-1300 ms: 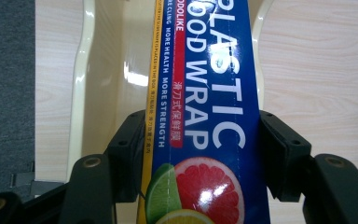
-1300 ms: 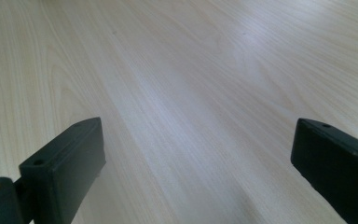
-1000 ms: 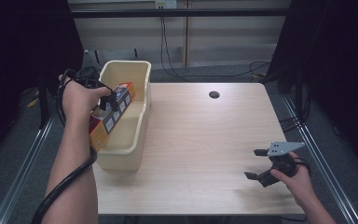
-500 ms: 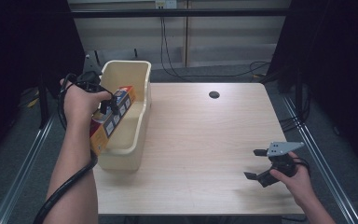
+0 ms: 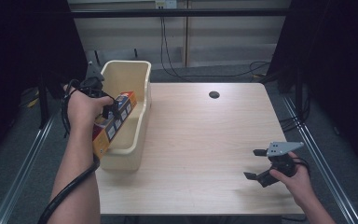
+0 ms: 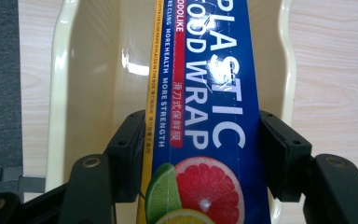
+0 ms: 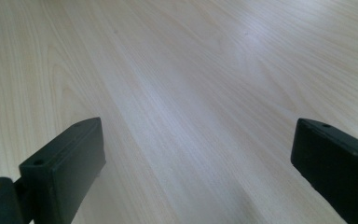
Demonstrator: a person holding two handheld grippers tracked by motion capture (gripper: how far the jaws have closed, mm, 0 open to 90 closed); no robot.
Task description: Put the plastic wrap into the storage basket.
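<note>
A long box of plastic wrap, blue and orange with a citrus picture, hangs tilted over the cream plastic bin at the table's left edge. My left gripper is shut on the box across its width. In the left gripper view both black pads press the sides of the box, with the bin's inside beneath it. My right gripper rests low over the table's near right corner, open. Between its jaws in the right gripper view lies bare wood only.
The light wooden table has a dark round hole near its far edge. Metal rails run along both sides of the table, and cables lie on the floor behind it. The bin holds nothing else that I can see.
The left hand and the box have shifted slightly toward the near side over the bin. The right hand has stayed still.
</note>
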